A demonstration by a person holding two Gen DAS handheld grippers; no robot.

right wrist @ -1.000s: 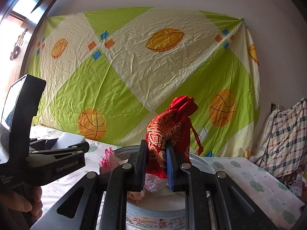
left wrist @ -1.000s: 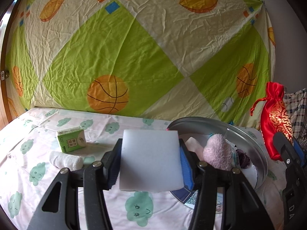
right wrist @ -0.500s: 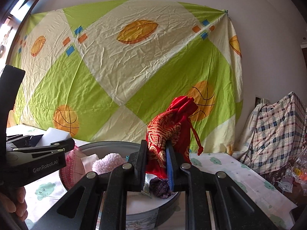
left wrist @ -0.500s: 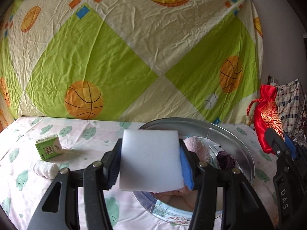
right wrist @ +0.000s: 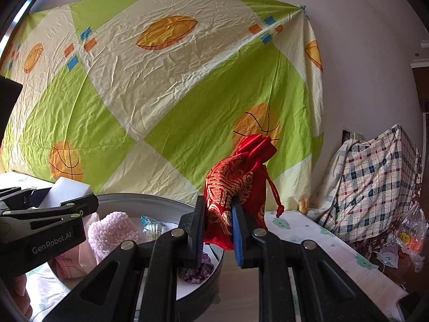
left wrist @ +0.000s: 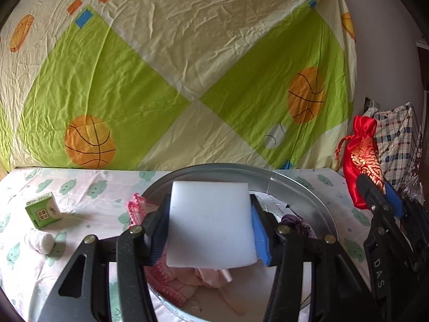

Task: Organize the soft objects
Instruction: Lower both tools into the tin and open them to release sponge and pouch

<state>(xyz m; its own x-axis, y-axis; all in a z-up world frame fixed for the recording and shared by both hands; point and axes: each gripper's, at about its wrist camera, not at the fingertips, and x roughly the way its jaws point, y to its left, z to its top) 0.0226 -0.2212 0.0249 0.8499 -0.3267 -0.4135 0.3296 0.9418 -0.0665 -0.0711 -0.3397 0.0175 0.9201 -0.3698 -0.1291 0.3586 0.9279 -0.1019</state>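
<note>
- The left gripper (left wrist: 210,230) is clamped on a white foam block (left wrist: 211,222) at lower centre, over the round metal tin (left wrist: 308,187).
- The right gripper (right wrist: 218,230) pinches a red drawstring pouch (right wrist: 236,185) mid-frame, beside the tin's right rim.
- A pink fluffy cloth (right wrist: 112,228) lies inside the tin.

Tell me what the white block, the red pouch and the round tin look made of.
White block: probably melamine or similar foam; matte, uniform, with soft edges.
Red pouch: satin-like fabric, shiny, with gold woven or embroidered patterning and a drawstring cord; it creases where it is pinched.
Round tin: thin metal, dull silver inside, with a rolled rim and a wall seam.
</note>
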